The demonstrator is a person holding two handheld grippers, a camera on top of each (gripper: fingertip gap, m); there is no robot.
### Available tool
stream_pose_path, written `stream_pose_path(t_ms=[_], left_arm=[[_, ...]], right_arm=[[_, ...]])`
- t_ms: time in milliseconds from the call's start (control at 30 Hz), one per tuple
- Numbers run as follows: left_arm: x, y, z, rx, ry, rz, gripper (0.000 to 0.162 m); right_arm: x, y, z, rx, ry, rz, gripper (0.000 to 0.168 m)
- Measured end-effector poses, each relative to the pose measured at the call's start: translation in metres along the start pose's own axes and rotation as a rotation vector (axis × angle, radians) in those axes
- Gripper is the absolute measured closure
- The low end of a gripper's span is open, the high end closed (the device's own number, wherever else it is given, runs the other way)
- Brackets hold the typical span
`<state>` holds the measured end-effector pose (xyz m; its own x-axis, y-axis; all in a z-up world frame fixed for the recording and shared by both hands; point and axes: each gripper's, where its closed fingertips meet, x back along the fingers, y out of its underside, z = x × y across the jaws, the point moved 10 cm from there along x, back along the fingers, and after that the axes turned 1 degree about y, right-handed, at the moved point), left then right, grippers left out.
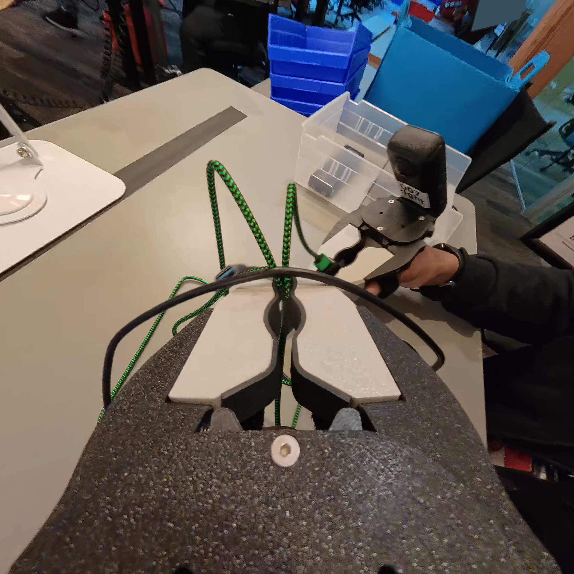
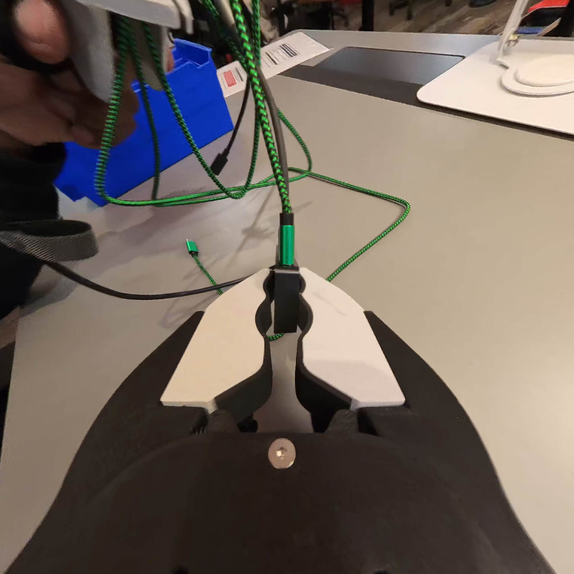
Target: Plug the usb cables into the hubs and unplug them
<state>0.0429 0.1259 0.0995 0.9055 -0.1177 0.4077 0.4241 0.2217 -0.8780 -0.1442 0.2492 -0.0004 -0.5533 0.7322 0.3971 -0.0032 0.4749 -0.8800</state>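
Observation:
My left gripper (image 1: pixel 284 287) is shut on a bunch of green braided USB cables (image 1: pixel 248 217), held above the grey table (image 1: pixel 124 279). A black cable (image 1: pixel 186 295) arcs across its fingertips. My right gripper (image 2: pixel 285 275) is shut on a small black hub (image 2: pixel 285 301) with a green USB plug (image 2: pixel 286 245) seated in its front end. In the left wrist view the right gripper (image 1: pixel 334 265) sits just right of the bunch. A loose green connector (image 2: pixel 191 247) lies on the table, and a black plug (image 2: pixel 219 161) hangs free.
A clear plastic bin (image 1: pixel 341 161) and stacked blue bins (image 1: pixel 310 62) stand behind the right gripper. A white stand base (image 1: pixel 46 192) lies at the far left. A blue bin (image 2: pixel 174 124) and labelled papers (image 2: pixel 289 52) sit at the table's far side.

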Motion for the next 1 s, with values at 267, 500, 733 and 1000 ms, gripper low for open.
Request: stream_pose_path(t_ms=[267, 500, 733, 1000], left_arm=[[0.006, 0.047, -0.063, 0.122, 0.057, -0.044, 0.124], [0.04, 0.067, -0.089, 0.133, 0.086, -0.057, 0.113], [0.088, 0.065, -0.094, 0.144, -0.171, -0.109, 0.114], [0.115, 0.05, -0.082, 0.06, -0.449, -0.147, 0.116]], right_arm=[[0.001, 0.006, 0.019, -0.174, -0.123, 0.028, 0.158], [0.007, 0.006, 0.021, -0.252, -0.207, 0.029, 0.158], [0.021, -0.004, 0.016, -0.105, -0.089, 0.027, 0.158], [0.029, -0.006, 0.019, -0.032, -0.014, 0.037, 0.158]])
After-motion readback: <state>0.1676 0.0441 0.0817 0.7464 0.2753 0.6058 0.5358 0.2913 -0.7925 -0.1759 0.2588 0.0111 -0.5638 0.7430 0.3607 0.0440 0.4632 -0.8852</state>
